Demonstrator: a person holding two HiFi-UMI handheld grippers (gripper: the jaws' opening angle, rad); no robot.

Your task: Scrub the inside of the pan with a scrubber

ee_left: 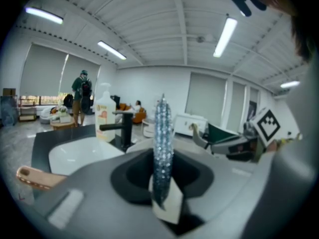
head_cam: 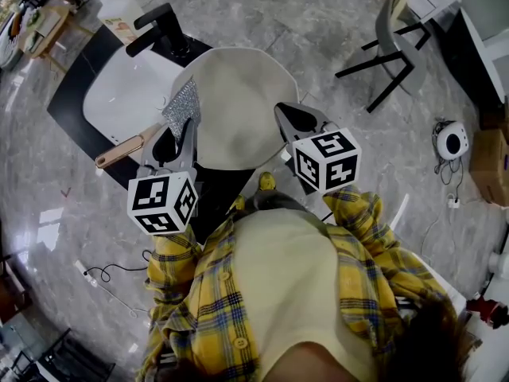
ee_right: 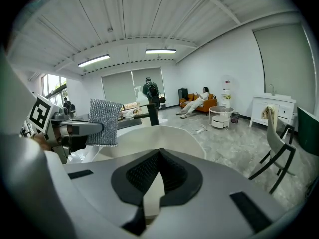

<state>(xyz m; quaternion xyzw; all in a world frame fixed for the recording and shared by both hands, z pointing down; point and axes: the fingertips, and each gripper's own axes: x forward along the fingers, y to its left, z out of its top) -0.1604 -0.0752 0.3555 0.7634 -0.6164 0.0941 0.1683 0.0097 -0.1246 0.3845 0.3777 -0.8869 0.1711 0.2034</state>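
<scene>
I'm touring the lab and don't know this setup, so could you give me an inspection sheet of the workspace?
Surface: black counter with white sink and black faucet.
Job's things: cream pan over the counter; silver scrubber held at its left edge.
Clutter: bottle behind the sink.
Grippers: left gripper shut on the scrubber; right gripper shut, apparently on the pan's near rim.
Cables: one cable on the floor at left, another at right.
Surroundings: chair, cardboard box, people far off.
</scene>
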